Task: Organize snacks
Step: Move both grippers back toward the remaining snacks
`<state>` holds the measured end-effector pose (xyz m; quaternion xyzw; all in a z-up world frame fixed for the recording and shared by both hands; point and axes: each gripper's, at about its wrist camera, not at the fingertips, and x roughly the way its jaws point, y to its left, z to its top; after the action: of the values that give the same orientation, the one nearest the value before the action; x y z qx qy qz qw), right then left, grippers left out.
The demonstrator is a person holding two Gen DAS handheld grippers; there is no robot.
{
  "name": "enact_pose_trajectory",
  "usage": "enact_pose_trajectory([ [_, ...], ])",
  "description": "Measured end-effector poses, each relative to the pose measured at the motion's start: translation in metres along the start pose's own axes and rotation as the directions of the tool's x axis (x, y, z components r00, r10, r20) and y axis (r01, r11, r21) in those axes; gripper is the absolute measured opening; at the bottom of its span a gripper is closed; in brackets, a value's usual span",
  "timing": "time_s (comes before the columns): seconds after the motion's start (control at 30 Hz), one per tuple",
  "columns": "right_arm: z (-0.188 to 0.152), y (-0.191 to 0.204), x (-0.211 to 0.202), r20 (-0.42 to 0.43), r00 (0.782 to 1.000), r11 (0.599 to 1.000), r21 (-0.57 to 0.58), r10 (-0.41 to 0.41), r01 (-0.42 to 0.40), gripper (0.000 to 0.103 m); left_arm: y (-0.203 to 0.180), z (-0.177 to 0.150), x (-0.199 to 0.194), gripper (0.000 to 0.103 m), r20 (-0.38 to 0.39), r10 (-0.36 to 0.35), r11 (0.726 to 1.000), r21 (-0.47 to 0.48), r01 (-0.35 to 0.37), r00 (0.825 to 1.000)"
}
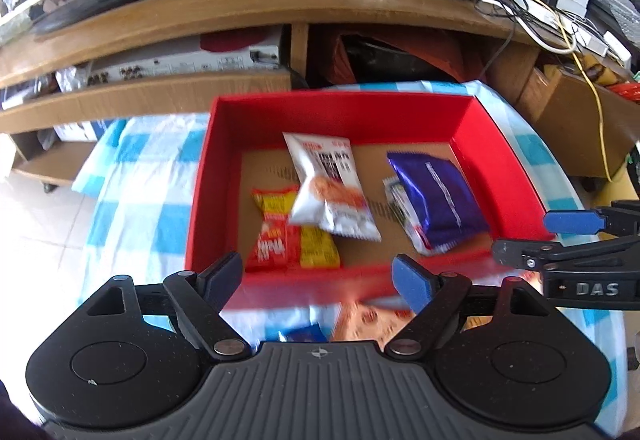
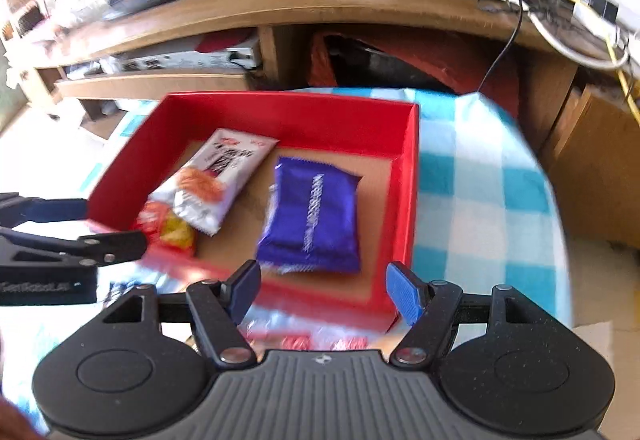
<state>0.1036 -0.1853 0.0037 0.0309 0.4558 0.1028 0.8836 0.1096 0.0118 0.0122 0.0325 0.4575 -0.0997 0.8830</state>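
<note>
Your left gripper [image 1: 318, 278] hangs at the near wall of the red box [image 1: 204, 175], its jaws spread wide with nothing between the pads. Inside the box, at the left of its cardboard floor, lies a red and yellow snack packet [image 1: 276, 236]. A white snack bag [image 1: 328, 183] rests tilted across its right half and reaches toward the far wall. Further right, a purple snack pack [image 1: 438, 195] lies on top of a pale packet whose edge [image 1: 394, 199] peeks out on its left. The box stands on a blue and white checked cloth [image 1: 132, 167], in front of a wooden TV stand [image 1: 248, 3]. Below the left jaws, an orange packet [image 1: 372, 320] and a blue one [image 1: 306, 332] lie on the cloth outside the box, too blurred to describe further. Your right gripper [image 2: 324, 290] hovers over the box's near right corner, jaws likewise apart and empty, with the purple pack just beyond them. Red and white packets [image 2: 320, 336] show blurred beneath it.
</note>
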Motion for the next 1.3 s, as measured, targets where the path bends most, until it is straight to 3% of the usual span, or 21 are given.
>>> enact_pose_trajectory([
  [0.23, -0.026, -0.018, -0.029, -0.007, 1.000, 0.997, 0.065, -0.029, 0.029, 0.082, -0.010, -0.017, -0.010, 0.087, -0.015, -0.041, 0.999, 0.024, 0.042, 0.999],
  [0.4, -0.035, -0.037, -0.010, -0.084, 0.993, 0.991, 0.095, -0.082, 0.090, 0.082, -0.018, -0.022, -0.012, 0.087, -0.022, -0.057, 0.997, 0.047, 0.058, 0.998],
  [0.73, -0.038, -0.037, 0.034, -0.187, 0.980, 0.997, 0.010, -0.072, 0.075, 0.090, -0.014, -0.024, -0.006, 0.087, -0.060, -0.086, 0.996, 0.020, 0.087, 0.994],
  [1.03, -0.045, -0.035, 0.046, -0.239, 0.967, 0.996, -0.007, -0.091, 0.092, 0.099, 0.024, -0.031, 0.004, 0.088, -0.108, -0.036, 0.999, -0.038, 0.032, 0.994],
  [1.1, -0.046, -0.032, 0.046, -0.239, 0.965, 0.994, -0.024, -0.106, 0.103, 0.096, 0.028, -0.033, 0.008, 0.088, -0.122, -0.023, 0.999, -0.037, 0.019, 0.992],
  [1.17, -0.047, -0.028, 0.042, -0.234, 0.965, 0.993, -0.038, -0.122, 0.116, 0.085, 0.033, -0.036, 0.011, 0.088, -0.135, -0.012, 0.999, -0.037, 0.007, 0.991],
  [1.3, -0.051, -0.029, 0.031, -0.231, 0.967, 0.995, -0.027, -0.104, 0.101, 0.079, 0.037, -0.041, 0.015, 0.088, -0.155, -0.005, 1.000, -0.007, 0.004, 0.988],
])
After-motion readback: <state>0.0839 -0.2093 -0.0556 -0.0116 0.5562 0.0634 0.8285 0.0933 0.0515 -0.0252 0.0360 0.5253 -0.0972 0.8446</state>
